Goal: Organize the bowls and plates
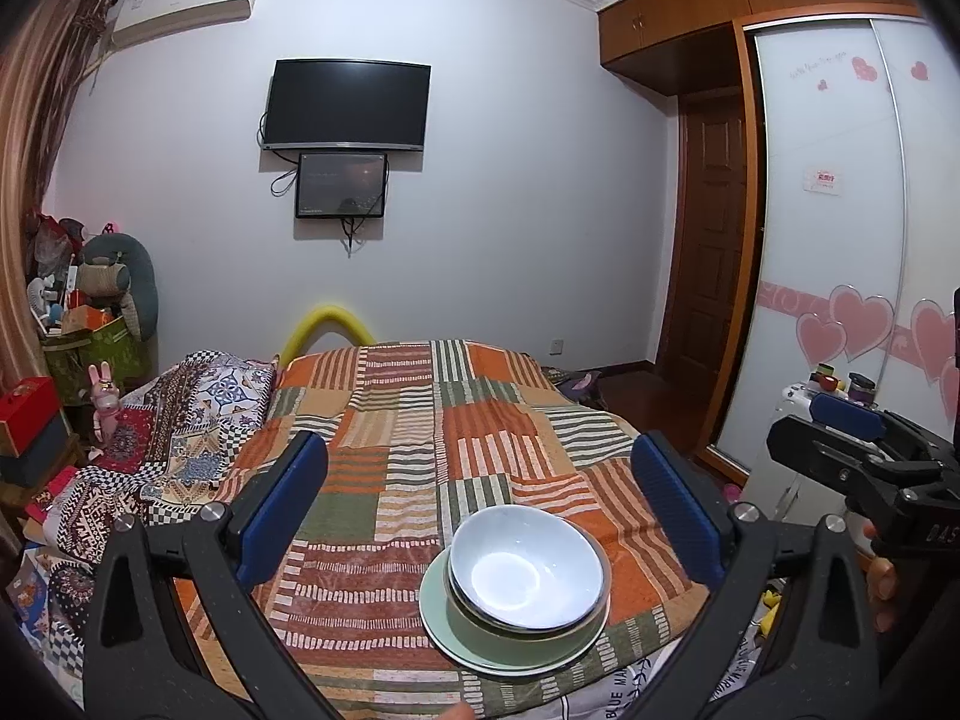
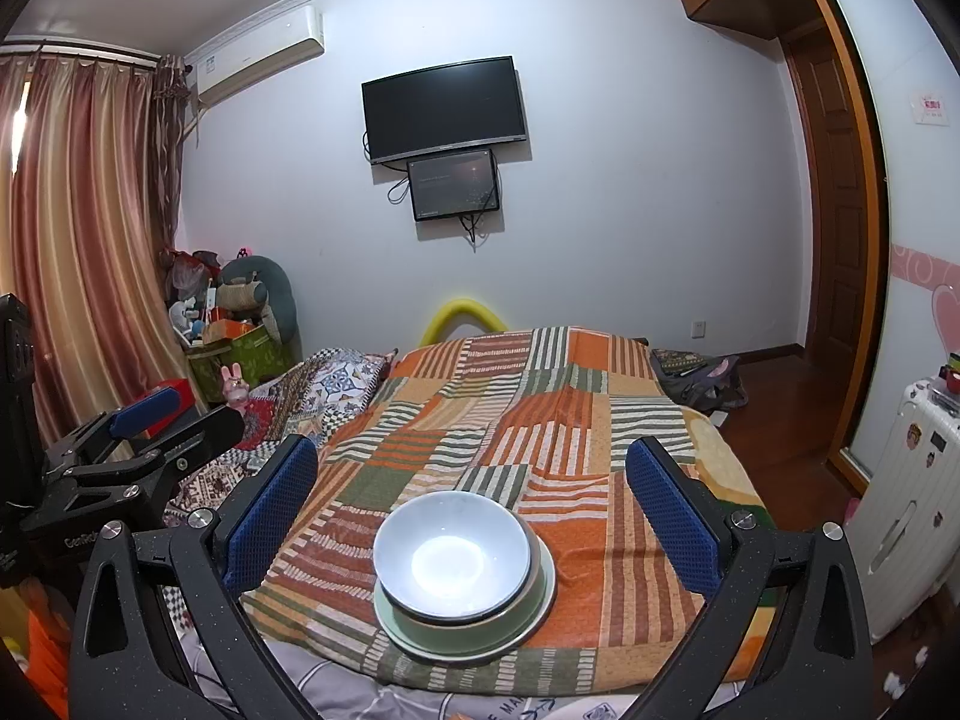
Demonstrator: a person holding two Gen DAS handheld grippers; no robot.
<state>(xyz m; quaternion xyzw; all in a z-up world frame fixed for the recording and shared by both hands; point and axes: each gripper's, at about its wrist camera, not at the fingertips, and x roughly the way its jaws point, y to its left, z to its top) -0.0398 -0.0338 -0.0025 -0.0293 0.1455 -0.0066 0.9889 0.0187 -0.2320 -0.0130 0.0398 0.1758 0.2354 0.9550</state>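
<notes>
One pale green round plate [image 2: 408,630] carries two nested bowls, white ceramic bowl [image 2: 450,558] uppermost; all on the striped patchwork blanket [image 2: 600,420]. Left gripper [image 1: 480,498] and right gripper [image 2: 471,495] both gape, released, holding nothing.

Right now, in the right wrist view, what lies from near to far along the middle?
Pale green round plate → stacked white bowl → orange striped patchwork blanket → yellow foam arch → small dark screen → black wall television.

One plate [image 1: 456,630] — two nested bowls [image 1: 528,570] — two grippers, two wall screens [image 1: 348,105]
</notes>
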